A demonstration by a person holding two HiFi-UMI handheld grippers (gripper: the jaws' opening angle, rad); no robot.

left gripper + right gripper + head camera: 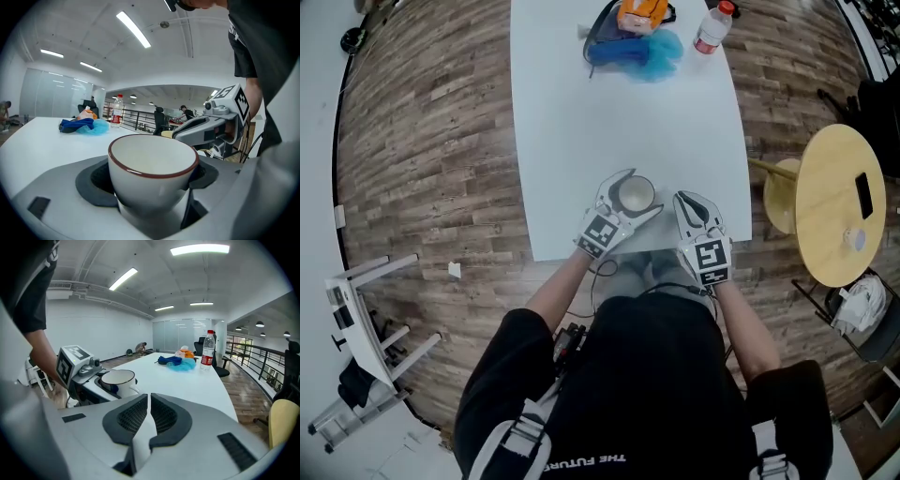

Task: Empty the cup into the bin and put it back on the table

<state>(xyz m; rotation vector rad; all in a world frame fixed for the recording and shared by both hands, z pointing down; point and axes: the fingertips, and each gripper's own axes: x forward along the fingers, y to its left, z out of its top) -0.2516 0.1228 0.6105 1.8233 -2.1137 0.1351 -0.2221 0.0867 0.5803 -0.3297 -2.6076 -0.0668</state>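
White print on the person's black shirt (581, 460), upside down, reads "THE FUTURE". The left hand-held gripper (643, 193) and right hand-held gripper (682, 199) carry square black-and-white markers. The bottle (712, 26) label is unreadable.

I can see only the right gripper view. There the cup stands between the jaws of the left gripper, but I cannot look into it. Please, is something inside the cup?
Observer: From the head view, the cup looks empty; only its pale inside shows.
Operator: Does any view show the bin?
Observer: No, none of the three views shows a bin. The head view shows a round yellow side table to the right of the white table.
Operator: Where is my gripper relative to the cup?
Observer: In the head view the right gripper is by the white table's near edge, to the right of the cup and apart from it.
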